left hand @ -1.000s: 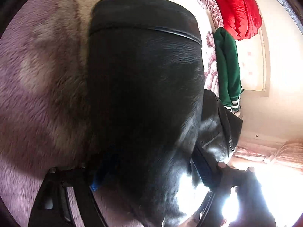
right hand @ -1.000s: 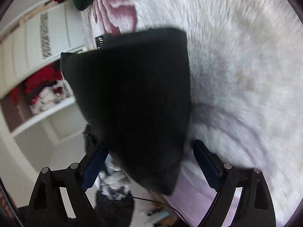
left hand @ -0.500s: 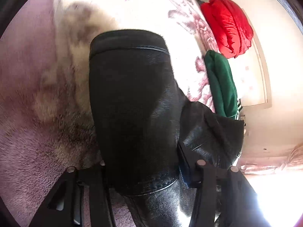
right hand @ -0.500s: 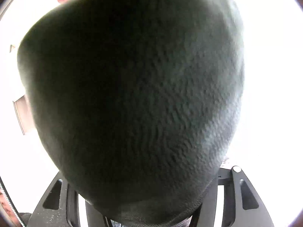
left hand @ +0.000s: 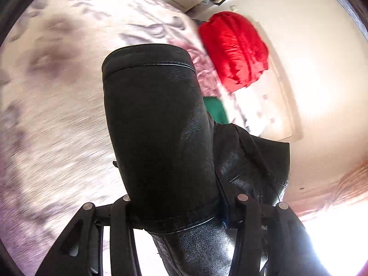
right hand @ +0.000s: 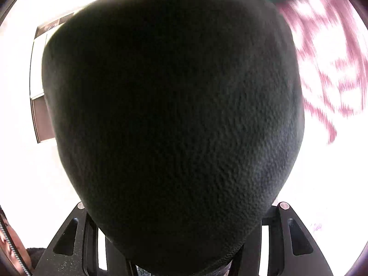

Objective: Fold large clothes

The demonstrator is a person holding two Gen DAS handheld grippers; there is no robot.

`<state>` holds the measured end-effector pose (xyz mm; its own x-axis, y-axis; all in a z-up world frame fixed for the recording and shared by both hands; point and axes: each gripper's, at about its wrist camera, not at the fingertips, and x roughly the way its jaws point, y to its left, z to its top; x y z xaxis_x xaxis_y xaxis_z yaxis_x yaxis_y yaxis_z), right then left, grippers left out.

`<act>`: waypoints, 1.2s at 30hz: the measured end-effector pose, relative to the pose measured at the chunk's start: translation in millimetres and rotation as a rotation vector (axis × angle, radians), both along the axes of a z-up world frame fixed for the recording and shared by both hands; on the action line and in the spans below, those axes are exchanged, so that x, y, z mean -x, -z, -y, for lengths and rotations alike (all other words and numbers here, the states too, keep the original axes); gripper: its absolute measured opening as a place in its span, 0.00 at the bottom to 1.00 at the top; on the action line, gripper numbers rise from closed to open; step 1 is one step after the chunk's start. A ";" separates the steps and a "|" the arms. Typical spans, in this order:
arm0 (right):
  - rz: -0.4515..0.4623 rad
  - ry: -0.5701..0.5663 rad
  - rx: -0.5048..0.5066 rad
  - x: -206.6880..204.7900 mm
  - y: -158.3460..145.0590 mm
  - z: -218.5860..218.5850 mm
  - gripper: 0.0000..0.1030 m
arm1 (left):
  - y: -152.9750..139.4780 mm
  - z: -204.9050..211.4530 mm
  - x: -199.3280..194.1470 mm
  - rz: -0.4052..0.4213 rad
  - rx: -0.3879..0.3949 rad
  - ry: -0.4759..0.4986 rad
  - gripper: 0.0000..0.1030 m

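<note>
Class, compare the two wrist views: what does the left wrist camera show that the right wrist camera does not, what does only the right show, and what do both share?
Only the left wrist view shows the black leather jacket's stitched seams and its glossy outer face, with the left gripper clamped on it, and most of the red garment.

Only the right wrist view shows the jacket's matte pebbled surface filling the frame over the right gripper, plus a dark panel at the left.

Both show the jacket, the green garment and the floral blanket.
</note>
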<state>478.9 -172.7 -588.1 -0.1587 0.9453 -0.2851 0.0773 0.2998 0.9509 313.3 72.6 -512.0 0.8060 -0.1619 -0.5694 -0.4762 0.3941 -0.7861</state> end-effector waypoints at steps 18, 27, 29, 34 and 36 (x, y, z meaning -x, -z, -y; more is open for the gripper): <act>0.126 -0.104 0.101 -341.4 32.1 -22.6 0.51 | 72.1 6.0 -278.7 0.125 0.062 -0.061 0.41; -0.009 -0.135 0.134 -368.9 101.3 -25.2 0.68 | 93.7 2.9 -305.4 0.018 0.010 0.114 0.44; -0.003 -0.142 0.201 -367.5 93.7 -29.1 0.76 | 86.9 -5.3 -307.6 -0.031 0.027 0.157 0.48; 0.146 -0.082 0.501 -347.8 47.7 -29.3 0.91 | 43.1 -13.4 -293.6 -0.103 -0.142 0.220 0.92; 0.241 -0.039 0.646 -321.6 21.3 -29.4 0.93 | 23.6 -12.3 -288.0 -0.168 -0.259 0.251 0.95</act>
